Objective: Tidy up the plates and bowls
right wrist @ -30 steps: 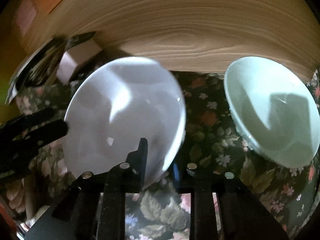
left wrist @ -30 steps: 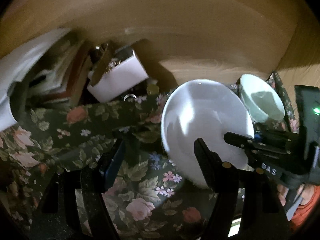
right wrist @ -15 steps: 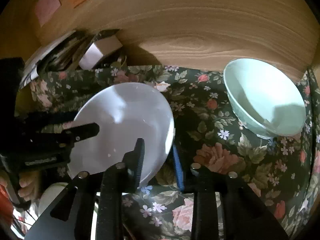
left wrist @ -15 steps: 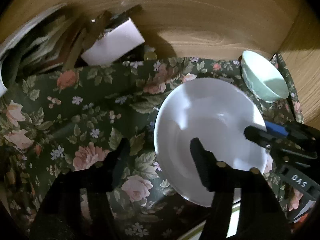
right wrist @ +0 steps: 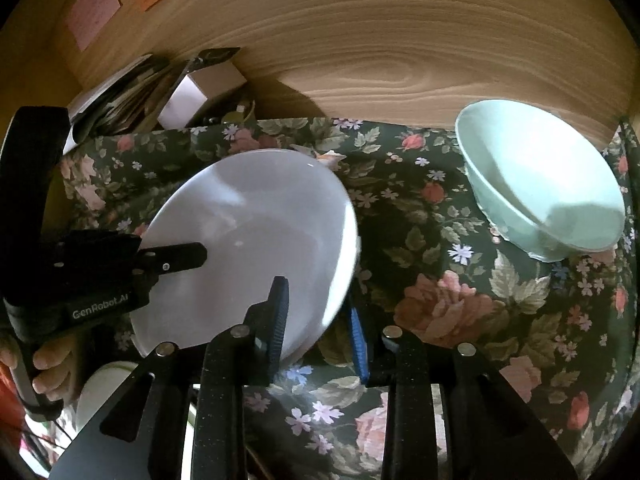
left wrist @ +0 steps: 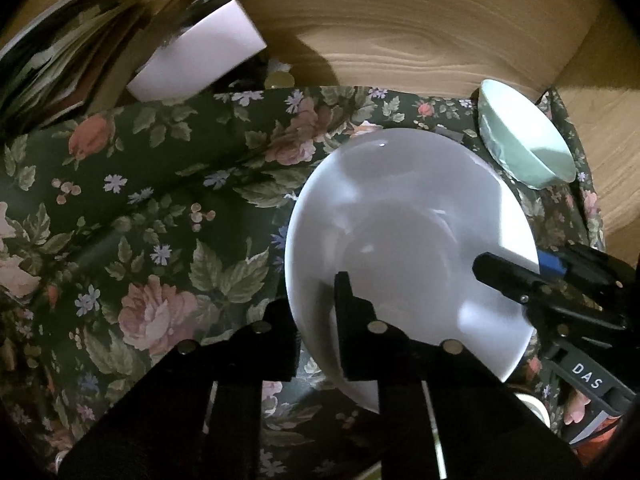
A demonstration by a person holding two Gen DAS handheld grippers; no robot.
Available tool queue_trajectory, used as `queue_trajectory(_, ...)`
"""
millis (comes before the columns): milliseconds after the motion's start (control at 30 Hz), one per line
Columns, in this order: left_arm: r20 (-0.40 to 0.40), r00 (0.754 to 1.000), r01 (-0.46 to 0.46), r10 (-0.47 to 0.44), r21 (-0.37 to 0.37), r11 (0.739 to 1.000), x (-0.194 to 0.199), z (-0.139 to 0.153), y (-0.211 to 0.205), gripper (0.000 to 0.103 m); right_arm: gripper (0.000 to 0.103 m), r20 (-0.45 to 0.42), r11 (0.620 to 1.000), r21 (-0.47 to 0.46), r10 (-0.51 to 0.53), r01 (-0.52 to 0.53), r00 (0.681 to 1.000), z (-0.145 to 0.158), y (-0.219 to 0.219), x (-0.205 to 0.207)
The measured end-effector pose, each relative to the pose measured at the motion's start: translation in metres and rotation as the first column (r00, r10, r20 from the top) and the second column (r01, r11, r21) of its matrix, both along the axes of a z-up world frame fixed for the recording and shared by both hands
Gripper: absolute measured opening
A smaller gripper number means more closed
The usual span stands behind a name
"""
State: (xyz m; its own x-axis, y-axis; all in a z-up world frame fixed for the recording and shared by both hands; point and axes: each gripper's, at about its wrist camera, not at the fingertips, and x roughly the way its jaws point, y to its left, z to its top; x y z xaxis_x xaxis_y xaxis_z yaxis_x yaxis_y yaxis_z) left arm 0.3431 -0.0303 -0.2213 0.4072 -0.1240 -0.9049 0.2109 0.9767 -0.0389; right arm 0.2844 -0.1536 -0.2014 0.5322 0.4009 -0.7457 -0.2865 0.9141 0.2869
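Note:
A white plate (left wrist: 400, 220) hangs tilted just above the floral cloth (left wrist: 160, 200). My left gripper (left wrist: 314, 300) is shut on its near rim, one finger over the plate and one under. In the right wrist view the plate (right wrist: 248, 220) has its right rim between the fingers of my right gripper (right wrist: 316, 300). Those jaws are closing, but a gap still shows beside the rim. The left gripper (right wrist: 192, 256) reaches in from the left there. A mint green bowl (left wrist: 524, 148) sits on the cloth at the back right, also seen as the bowl (right wrist: 536, 176).
A wooden wall (left wrist: 400, 20) closes off the back. A white box (left wrist: 200, 56) and a pile of papers (left wrist: 60, 68) crowd the back left corner. A pale dish (right wrist: 100, 392) peeks out below a person's hand (right wrist: 48, 364) at lower left.
The left gripper came down and shut on the plate's rim. The plate sank closer to the cloth and lies flatter. The right gripper's jaws loosened on the opposite rim.

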Motion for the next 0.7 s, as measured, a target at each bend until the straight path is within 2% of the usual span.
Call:
queue_trajectory(167, 0.011, 1.000, 0.000, 0.000, 0.004, 1.000, -0.002, 0.002, -0.001, 0.014, 0.022, 0.009, 1.000, -0.007, -0.022, 0.022, 1.000, 0.003, 0.001, 0.000)
queue_trajectory(300, 0.067, 0.998, 0.006, -0.006, 0.002, 1.000, -0.014, 0.015, 0.001, 0.014, 0.022, 0.028, 1.000, -0.005, -0.030, 0.030, 0.999, 0.009, 0.001, -0.003)
queue_trajectory(700, 0.162, 0.987, -0.006, 0.014, -0.054, 0.999, -0.048, 0.058, 0.009, 0.014, 0.022, 0.136, 0.999, 0.019, -0.046, 0.043, 0.990, 0.050, -0.002, -0.029)
